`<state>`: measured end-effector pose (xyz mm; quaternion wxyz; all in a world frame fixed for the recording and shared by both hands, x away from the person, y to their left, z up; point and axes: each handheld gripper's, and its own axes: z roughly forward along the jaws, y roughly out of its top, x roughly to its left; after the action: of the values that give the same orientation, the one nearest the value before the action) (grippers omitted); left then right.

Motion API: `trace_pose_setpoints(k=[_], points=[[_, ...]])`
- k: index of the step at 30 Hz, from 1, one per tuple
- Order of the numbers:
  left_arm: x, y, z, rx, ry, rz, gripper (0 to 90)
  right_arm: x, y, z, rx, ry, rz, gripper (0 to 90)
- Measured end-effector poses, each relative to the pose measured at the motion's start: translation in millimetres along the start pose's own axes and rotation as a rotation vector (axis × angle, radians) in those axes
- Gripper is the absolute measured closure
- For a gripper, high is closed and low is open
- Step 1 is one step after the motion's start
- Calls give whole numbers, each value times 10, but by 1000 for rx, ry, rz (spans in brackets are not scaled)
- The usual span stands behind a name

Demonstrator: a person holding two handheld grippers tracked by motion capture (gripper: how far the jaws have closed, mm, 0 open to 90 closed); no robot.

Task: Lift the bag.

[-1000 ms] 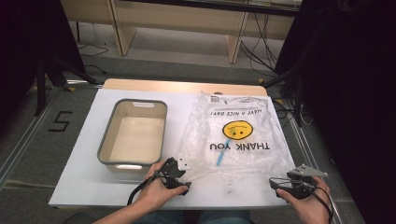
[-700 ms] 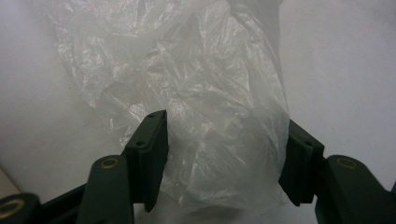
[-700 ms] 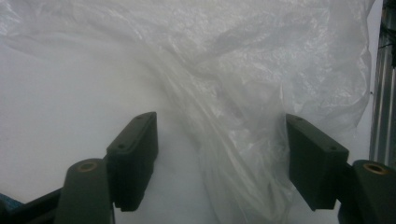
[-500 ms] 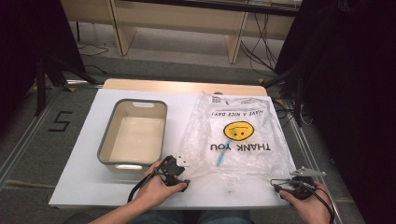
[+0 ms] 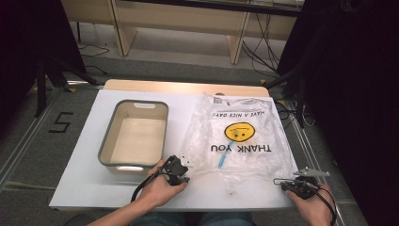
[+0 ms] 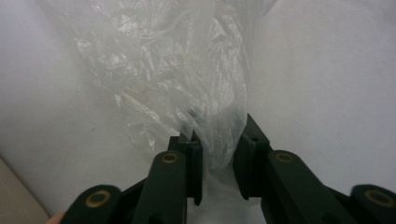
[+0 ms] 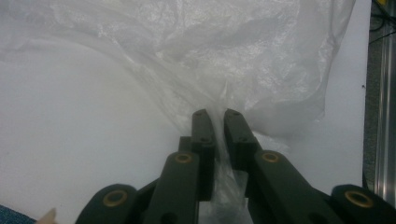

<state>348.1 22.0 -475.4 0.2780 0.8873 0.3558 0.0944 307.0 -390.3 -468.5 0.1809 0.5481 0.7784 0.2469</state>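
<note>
— Two grips on one bag, then? What's at the far left?

— An empty tub point(image 5: 133, 136) sits there on the bench point(image 5: 84, 155), apart from the work. Just right of it, my left gripper point(image 5: 181, 170) has its fingers point(image 6: 192, 161) around the near left corner of the plastic bag point(image 5: 237, 141), with film bunched between them, though a gap remains. I judge that hold loose.

— And the bag itself?

— It lies flat mid-bench, smiley print up, with something small and blue point(image 5: 222, 160) inside.

— The right side?

— My right gripper point(image 5: 282, 181) has its fingers point(image 7: 204, 135) nearly closed, pinching a thin twist of the near right corner.

— What worries you?

— If I lift unevenly, the film could slip from the looser left hold. A hard pull on the right could tear the thin plastic.
</note>
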Motion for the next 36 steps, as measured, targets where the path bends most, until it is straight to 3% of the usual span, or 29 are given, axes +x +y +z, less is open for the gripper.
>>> trace_pose_setpoints(k=[6,10,15,24,36], points=[[4,-5,-2,-7,-3,6,791,-10,-7,-1,-4,7,8,847],[3,-5,4,-16,-5,14,877,-8,-3,-1,-1,8,7,851],[5,-8,-15,-24,-24,40,890,-5,-1,-1,-2,11,9,873],[-1,51,-241,-175,0,100,893,-13,23,-26,-40,-3,17,890],[60,144,-474,-339,51,109,894,5,123,-186,-170,-65,23,895]])
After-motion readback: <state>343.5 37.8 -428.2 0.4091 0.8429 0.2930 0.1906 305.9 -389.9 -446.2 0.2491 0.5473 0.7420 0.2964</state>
